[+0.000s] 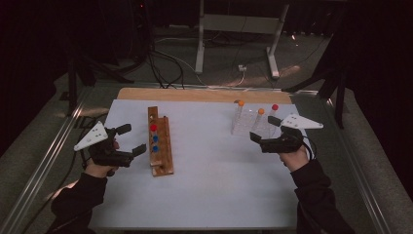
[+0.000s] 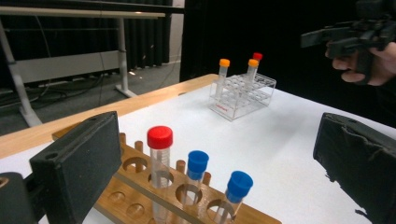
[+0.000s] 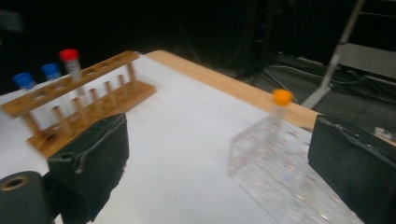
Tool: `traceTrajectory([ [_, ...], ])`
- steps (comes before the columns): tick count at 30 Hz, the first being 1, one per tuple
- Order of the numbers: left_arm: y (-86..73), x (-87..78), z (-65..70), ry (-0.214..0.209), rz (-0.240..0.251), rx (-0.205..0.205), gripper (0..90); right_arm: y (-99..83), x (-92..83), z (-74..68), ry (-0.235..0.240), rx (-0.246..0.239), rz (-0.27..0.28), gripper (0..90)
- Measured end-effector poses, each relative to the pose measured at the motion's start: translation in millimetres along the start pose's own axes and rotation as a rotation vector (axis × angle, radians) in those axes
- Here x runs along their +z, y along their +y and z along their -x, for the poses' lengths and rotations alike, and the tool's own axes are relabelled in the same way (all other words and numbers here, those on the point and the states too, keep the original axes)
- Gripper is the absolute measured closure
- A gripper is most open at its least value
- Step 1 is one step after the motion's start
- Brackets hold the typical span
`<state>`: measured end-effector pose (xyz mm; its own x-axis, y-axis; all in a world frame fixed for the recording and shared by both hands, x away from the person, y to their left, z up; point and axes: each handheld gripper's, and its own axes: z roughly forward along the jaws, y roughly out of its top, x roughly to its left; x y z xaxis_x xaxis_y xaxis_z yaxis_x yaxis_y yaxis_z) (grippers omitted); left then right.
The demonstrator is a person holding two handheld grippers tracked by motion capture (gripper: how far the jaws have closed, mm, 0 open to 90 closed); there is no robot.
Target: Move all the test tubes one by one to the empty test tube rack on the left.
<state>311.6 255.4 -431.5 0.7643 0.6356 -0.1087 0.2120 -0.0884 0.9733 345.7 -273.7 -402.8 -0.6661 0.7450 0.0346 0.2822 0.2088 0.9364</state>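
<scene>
The left hand-held gripper hovers just left of the wooden rack, its jaws spread wide with nothing between them; in the left gripper view the rack's tubes stand beyond the gap, untouched. The wooden rack lies lengthwise on the white bench and carries three upright tubes in a row: the red-capped tube at the far end of the row, then two blue-capped tubes nearer the person. To the right of the wooden rack, well apart from it across bare bench, stands the clear plastic rack near the bench's far right corner. It holds two orange-capped tubes and a second red-capped tube, all upright. The right hand-held gripper is held just right of the clear rack, at its near corner, pointing toward the wooden rack; its jaws stand apart and hold nothing, and in the right gripper view one orange-capped tube rises between them, farther off.
</scene>
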Motion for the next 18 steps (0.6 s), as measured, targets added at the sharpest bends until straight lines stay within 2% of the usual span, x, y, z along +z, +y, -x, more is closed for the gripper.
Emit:
traceTrajectory([
  [1,-0.2,-0.2,0.0,-0.005,0.003,-0.002,2.0,-1.8,-0.6,4.7,-0.002,0.009,0.004,3.4],
  [9,-1.8,-0.6,-0.5,0.001,-0.001,0.0,2.0,-15.2,1.8,39.8,-0.113,0.051,-0.032,3.3],
  [15,-2.3,-1.2,-1.2,-0.001,0.001,0.003,2.0,-27.2,13.1,56.6,-0.187,0.07,-0.061,3.9],
  [18,-2.6,-0.9,-0.8,-0.001,-0.001,0.004,2.0,-33.5,20.0,64.6,-0.223,0.091,-0.065,9.0],
])
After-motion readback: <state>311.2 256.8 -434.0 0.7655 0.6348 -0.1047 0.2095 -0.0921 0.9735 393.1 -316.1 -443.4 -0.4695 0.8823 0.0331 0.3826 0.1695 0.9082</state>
